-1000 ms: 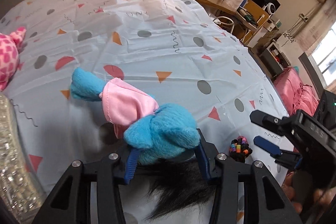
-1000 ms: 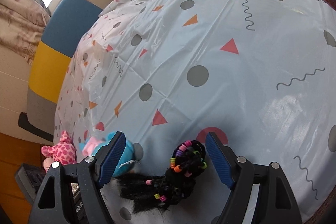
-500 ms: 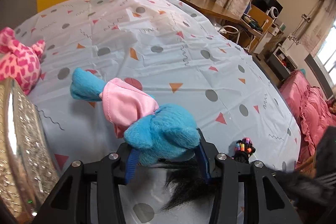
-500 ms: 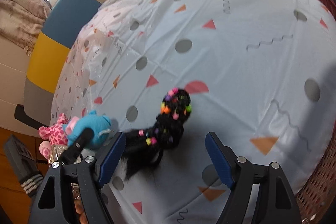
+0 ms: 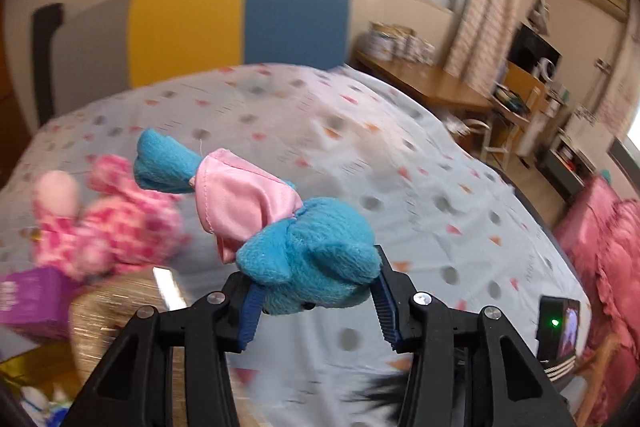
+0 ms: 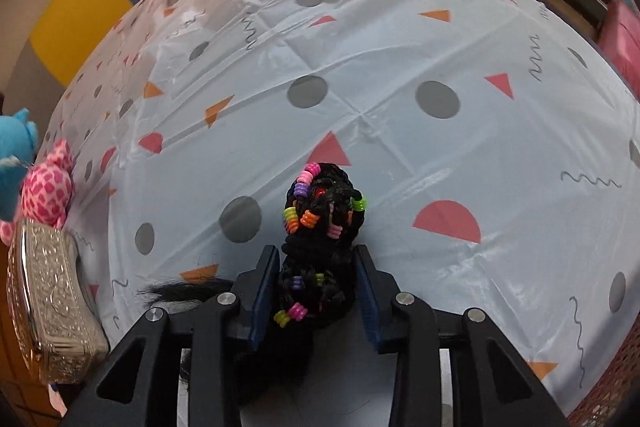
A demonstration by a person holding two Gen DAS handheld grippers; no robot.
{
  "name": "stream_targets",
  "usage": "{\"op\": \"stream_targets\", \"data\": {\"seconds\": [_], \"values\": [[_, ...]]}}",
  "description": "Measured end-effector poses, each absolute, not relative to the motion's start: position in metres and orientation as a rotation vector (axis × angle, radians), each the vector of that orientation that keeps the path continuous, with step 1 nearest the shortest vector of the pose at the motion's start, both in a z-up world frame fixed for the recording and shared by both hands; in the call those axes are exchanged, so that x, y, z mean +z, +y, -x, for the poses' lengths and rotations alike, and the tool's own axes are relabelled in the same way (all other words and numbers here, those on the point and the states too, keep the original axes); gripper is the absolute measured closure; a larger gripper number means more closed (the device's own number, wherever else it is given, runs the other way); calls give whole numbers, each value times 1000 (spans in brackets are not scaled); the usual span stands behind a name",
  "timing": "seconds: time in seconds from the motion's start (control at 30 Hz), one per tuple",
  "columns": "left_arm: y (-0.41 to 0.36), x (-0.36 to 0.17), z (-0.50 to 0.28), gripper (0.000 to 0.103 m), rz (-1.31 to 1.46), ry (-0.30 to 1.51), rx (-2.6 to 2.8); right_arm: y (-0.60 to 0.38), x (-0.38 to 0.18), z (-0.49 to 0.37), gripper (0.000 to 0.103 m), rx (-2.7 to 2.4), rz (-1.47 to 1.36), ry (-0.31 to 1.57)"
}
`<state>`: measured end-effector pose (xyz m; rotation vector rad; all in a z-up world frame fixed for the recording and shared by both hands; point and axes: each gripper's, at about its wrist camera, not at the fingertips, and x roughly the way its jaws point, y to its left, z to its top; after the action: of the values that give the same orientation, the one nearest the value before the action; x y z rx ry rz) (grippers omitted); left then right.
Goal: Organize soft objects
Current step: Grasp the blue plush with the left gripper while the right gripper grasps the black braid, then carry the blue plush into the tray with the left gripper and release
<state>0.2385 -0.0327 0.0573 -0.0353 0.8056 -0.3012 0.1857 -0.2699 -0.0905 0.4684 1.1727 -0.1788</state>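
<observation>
A blue plush toy [image 5: 312, 267] in a pink garment is held off the table by my left gripper [image 5: 316, 303], which is shut on its body. The same blue plush toy [image 6: 14, 143] shows at the left edge of the right wrist view. A black braided hairpiece [image 6: 324, 219] with coloured beads lies on the patterned tablecloth [image 6: 400, 67]. My right gripper [image 6: 318, 291] straddles its near part, and the jaws are closing with both pads against the braid. Loose black hair trails out to the left behind the fingers.
A pink spotted plush [image 5: 108, 223] lies at the table's left side beside an embossed metallic box [image 6: 48, 307] and a purple box [image 5: 28, 299]. A yellow and blue chair back [image 5: 240, 23] stands beyond the table. A pink ruffled cloth [image 5: 612, 267] is on the right.
My left gripper has lifted the blue toy and tilted up, bringing the room into view. My right gripper has moved over the hairpiece, and its jaws have narrowed onto it.
</observation>
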Motion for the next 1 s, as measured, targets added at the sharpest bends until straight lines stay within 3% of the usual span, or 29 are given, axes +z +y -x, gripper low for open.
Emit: {"op": "stream_targets", "data": {"seconds": [0.47, 0.73, 1.0], "values": [[135, 74, -218, 54, 86, 734, 24, -242, -91, -186, 62, -168, -252, 1176], [207, 65, -160, 54, 143, 716, 131, -232, -90, -182, 62, -157, -189, 1173], [231, 43, -82, 54, 139, 716, 164, -226, -91, -181, 62, -142, -167, 1180]]}}
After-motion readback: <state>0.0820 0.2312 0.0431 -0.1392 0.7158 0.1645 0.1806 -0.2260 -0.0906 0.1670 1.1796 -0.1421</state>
